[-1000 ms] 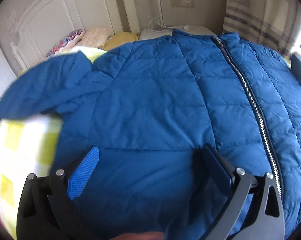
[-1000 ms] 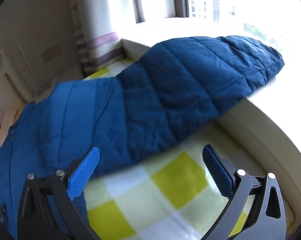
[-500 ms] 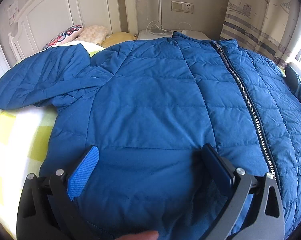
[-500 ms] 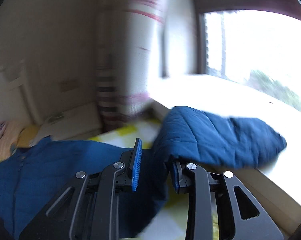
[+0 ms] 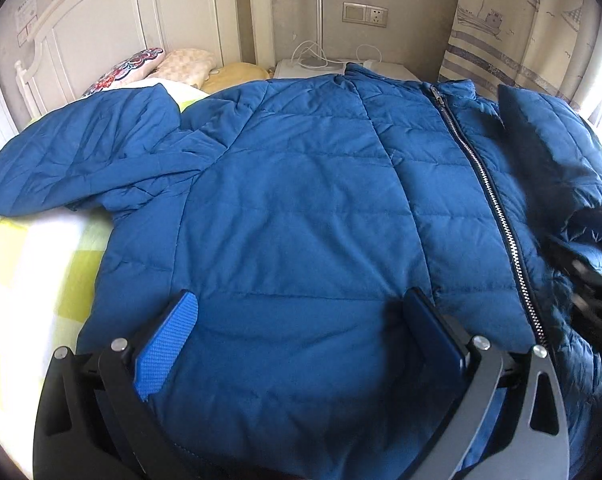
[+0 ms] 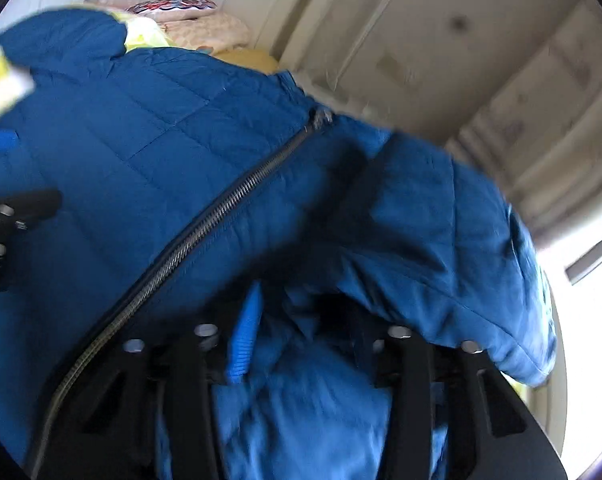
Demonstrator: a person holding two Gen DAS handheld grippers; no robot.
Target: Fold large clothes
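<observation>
A blue quilted puffer jacket (image 5: 301,208) lies front up on the bed, zipped, its zipper (image 5: 489,196) running down the right half. Its left sleeve (image 5: 73,160) lies spread out to the left. My left gripper (image 5: 301,332) is open and empty, low over the jacket's hem. My right gripper (image 6: 301,332) is shut on the jacket's right sleeve (image 6: 441,248) and holds it folded over the jacket's chest; it shows blurred at the right edge of the left wrist view (image 5: 593,280). The jacket (image 6: 141,152) fills the right wrist view.
A yellow and white checked bedsheet (image 5: 29,264) shows at the left. Pillows (image 5: 161,68) lie against the white headboard (image 5: 113,28). A white nightstand (image 5: 341,68) with cables stands behind the collar. A striped curtain (image 5: 513,32) hangs at the right.
My right gripper has closed on the right sleeve and carried it from the window side across onto the jacket's front. My left gripper has stayed open over the hem.
</observation>
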